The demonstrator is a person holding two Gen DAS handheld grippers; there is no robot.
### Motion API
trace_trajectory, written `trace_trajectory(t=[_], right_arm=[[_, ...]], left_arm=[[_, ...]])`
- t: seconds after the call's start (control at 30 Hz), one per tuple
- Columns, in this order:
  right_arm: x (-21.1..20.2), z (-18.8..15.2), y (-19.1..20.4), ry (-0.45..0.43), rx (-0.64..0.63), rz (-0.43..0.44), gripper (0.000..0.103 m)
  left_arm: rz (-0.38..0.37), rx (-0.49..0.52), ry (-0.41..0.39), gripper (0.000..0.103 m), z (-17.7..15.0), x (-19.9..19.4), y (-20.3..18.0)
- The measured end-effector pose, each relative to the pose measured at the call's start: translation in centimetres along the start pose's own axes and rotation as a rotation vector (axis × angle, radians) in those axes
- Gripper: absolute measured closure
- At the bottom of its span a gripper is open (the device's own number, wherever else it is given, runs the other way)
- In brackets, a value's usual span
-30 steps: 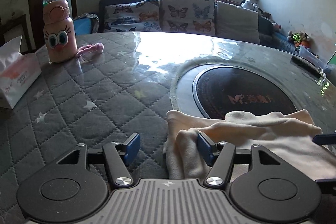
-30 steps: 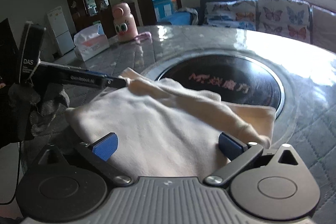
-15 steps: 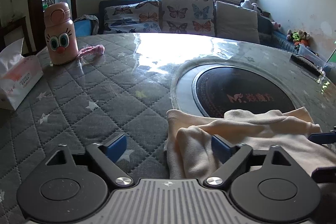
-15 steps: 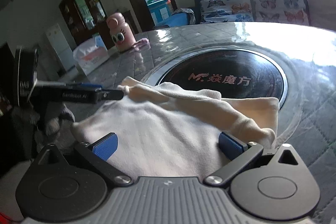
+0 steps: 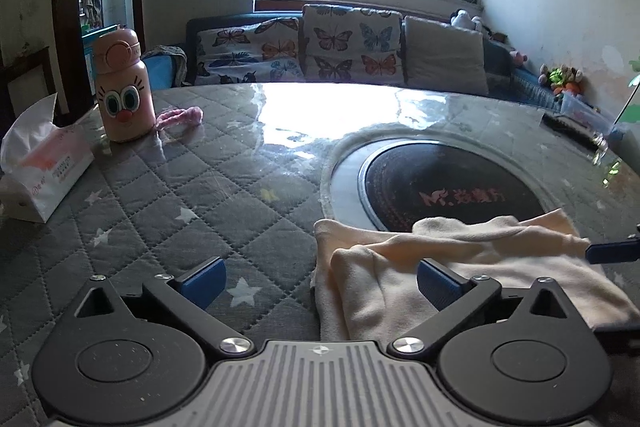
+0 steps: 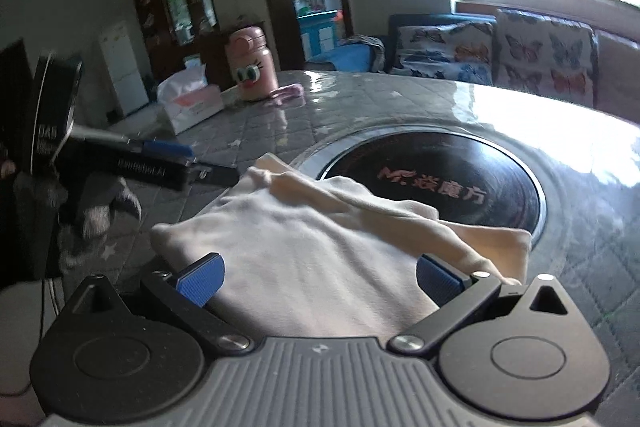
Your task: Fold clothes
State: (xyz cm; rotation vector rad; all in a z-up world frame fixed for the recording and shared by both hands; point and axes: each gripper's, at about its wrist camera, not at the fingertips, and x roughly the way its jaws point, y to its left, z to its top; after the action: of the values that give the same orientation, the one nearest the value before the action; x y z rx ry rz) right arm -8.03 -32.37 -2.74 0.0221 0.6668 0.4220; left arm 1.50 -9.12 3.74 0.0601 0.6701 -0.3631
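Note:
A cream garment (image 5: pixel 460 259) lies folded in a bundle on the quilted grey table, partly over the black round hotplate (image 5: pixel 452 191). My left gripper (image 5: pixel 320 281) is wide open, just off the bundle's left edge, and holds nothing. Its right fingertip (image 5: pixel 436 283) is over the cloth. In the right wrist view the same garment (image 6: pixel 312 247) lies between the blue pads of my open right gripper (image 6: pixel 320 281), which hovers over its near side. The left gripper (image 6: pixel 168 163) shows there too, held in a gloved hand beside the cloth's far corner.
A pink cartoon bottle (image 5: pixel 124 87) and a pink cloth strip (image 5: pixel 180 117) stand at the back left of the table. A tissue box (image 5: pixel 40 175) sits at the left edge. A dark remote (image 5: pixel 572 131) lies far right. A sofa with butterfly cushions (image 5: pixel 344 47) is behind.
My left gripper opened wider, letting go of the cloth fold, and drew back a little. The right gripper stayed open and lifted slightly over the bundle.

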Motion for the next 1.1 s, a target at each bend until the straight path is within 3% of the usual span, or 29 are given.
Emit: trace_trajectory(t=[0.3, 0.57, 0.77, 0.93, 1.1], right_arm=[[0.7, -0.3, 4.4, 0.018, -0.213, -0.028, 0.000], [2.0, -0.4, 7.0, 0.045, -0.311, -0.020, 0.001], [3.3, -0.2, 8.9, 0.062, -0.389, -0.023, 0.005], [4.2, 0.0, 10.6, 0.072, -0.447, -0.021, 0.016], [5.2, -0.2, 12.4, 0.085, -0.518, -0.010, 0.038]], left_arm=[[0.021, -0.007, 0.006, 0.000, -0.5, -0.9, 0.4], [0.045, -0.051, 0.023, 0.000, -1.3, -1.4, 1.3], [0.024, -0.112, 0.038, 0.000, -1.3, -1.6, 1.9], [-0.007, -0.138, 0.038, 0.002, -1.2, -1.9, 2.1], [-0.034, -0.166, 0.051, 0.006, -1.1, -1.9, 2.3]])
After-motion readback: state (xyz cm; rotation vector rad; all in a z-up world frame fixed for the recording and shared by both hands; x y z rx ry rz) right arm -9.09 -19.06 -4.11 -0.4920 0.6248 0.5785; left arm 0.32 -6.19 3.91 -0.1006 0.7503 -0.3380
